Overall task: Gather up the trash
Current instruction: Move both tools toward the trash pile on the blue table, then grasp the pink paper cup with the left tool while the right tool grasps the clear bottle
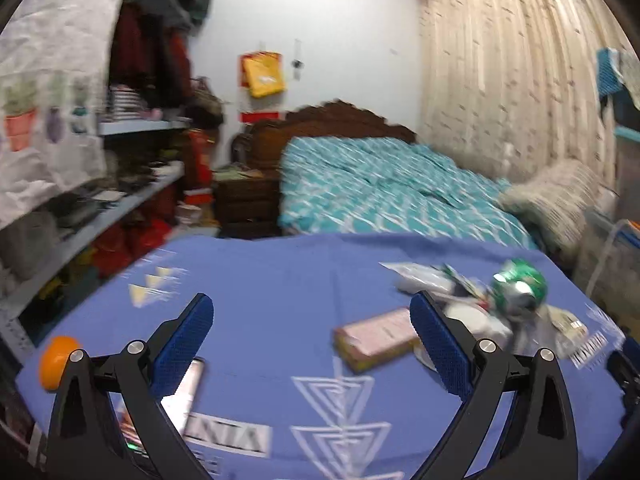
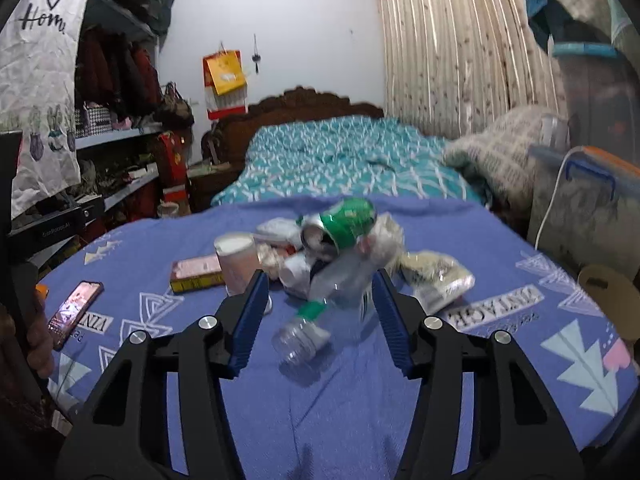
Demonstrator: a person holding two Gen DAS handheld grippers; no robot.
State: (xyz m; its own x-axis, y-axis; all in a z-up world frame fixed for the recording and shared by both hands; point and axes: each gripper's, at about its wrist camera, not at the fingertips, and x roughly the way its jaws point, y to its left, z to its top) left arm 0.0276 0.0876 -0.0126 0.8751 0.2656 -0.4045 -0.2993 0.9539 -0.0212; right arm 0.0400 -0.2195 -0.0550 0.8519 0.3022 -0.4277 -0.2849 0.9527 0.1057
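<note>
My right gripper (image 2: 320, 300) has its two blue-padded fingers (image 2: 249, 318) parted about halfway, and a clear plastic bottle (image 2: 320, 312) lies between them on the blue cloth (image 2: 320, 420). The bottle is blurred; its crushed body runs back toward the heap and its green-collared neck points toward me. I cannot see either pad pressing on it, so I read my right fingers as apart and holding nothing.

Just past the bottle sits the trash heap: a green can (image 2: 344, 222) lying on its side on top, white crumpled paper (image 2: 296, 272) under it, and a clear wrapper (image 2: 436, 276) to the right, beside my right finger. A paper cup (image 2: 238, 260) stands upright at the left of the heap, just behind my left finger, and a flat pink box (image 2: 196, 274) lies beside the cup. Further left a phone (image 2: 74, 308) rests face up on the cloth.

My left gripper (image 1: 312, 344) is spread wide, its fingers (image 1: 184, 344) well apart with only bare cloth between them, gripping nothing. From this side the pink box (image 1: 376, 338) lies just inside my right-hand pad, touching it or just behind it, I cannot tell which. The green can (image 1: 520, 290) and the blurred heap lie beyond that pad. An orange ball (image 1: 56, 362) sits at the cloth's left edge
</note>
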